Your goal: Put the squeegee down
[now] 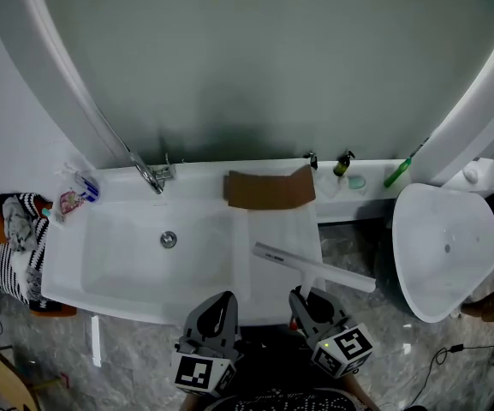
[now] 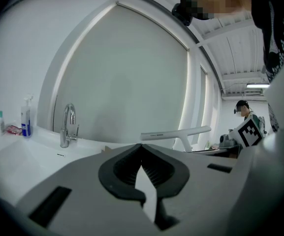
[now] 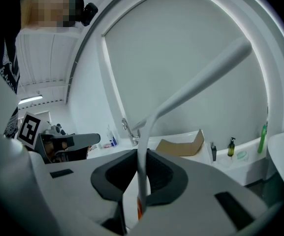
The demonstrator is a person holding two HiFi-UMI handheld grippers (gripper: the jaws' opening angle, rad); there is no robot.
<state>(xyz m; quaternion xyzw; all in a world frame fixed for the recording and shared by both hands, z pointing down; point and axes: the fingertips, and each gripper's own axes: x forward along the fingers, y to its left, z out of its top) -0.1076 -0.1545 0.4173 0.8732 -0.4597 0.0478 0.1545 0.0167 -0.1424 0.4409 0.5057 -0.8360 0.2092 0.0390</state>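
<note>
The squeegee (image 1: pixel 313 268) sits seemingly just above the sink (image 1: pixel 285 229), over its flat right side. Its handle is pinched in the right gripper (image 1: pixel 303 298) (the left gripper (image 1: pixel 223 303) is closed on nothing). It is not yet set down; next, lower it flat and let go.

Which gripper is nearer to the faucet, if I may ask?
Left. The left gripper is across the basin from the faucet; the right gripper, clamping the squeegee, is farther right.

white sink (image 1: pixel 118 259) with tap (image 1: pixel 150 178), cardboard (image 1: pixel 268 191) on back edge, soap bottle (image 1: pixel 342 164) right, striped cloth (image 1: pixel 2 251) left.
</note>
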